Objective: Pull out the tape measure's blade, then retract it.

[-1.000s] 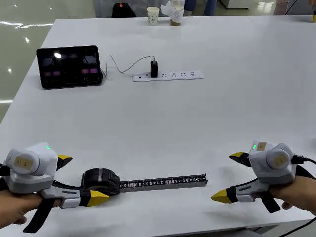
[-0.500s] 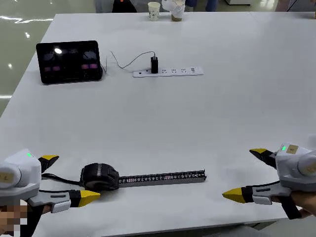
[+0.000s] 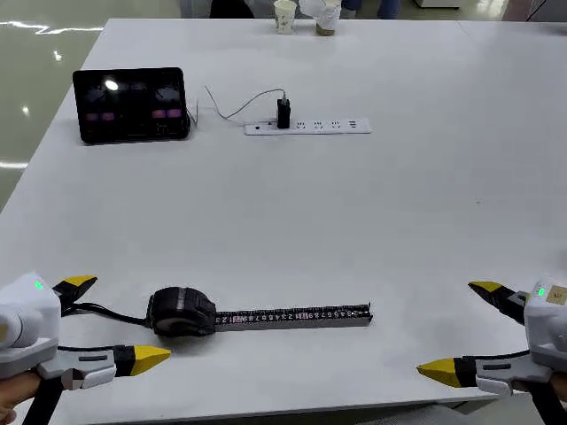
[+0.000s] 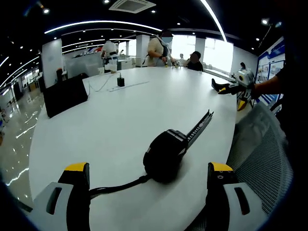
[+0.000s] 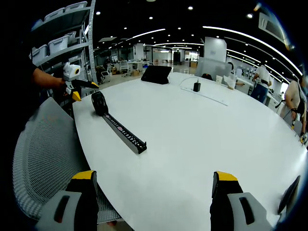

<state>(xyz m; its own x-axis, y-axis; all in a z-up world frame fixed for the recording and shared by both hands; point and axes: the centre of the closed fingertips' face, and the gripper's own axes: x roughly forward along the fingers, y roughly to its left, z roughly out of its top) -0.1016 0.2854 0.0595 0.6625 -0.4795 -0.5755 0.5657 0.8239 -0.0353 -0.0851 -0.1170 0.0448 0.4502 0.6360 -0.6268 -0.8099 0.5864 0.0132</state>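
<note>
**Tape measure lies on the counter, blade drawn out, both tools off it**

The tape measure (image 3: 190, 312) rests near the front edge of the white counter (image 3: 354, 212), towards the person's left. Its case (image 3: 180, 311) is black and rounded, with a greyish band across the top. The blade (image 3: 292, 315) stands out of it in a straight line to the person's right and lies flat on the counter. The blade is dark with pale numerals and graduations, and it ends in a small upturned hook. A black cord (image 3: 111, 312) leaves the far side of the case and runs towards the left tool (image 3: 115, 319).

The left tool has its yellow-tipped jaws spread wide and grips nothing. The case sits just beyond the tips, not touching them, and the cord passes between them. The right tool (image 3: 460, 326) is also wide open and holds nothing. It hangs at the counter's front right, well apart from the blade's hooked end.

Farther back on the counter, a dark tablet (image 3: 131, 104) is propped up at the left. A white power strip (image 3: 307, 127) lies beside it with a black charger (image 3: 284, 115) plugged in and a thin cable (image 3: 235, 104) trailing towards the tablet. Paper cups (image 3: 284, 15) stand at the far edge.
</note>
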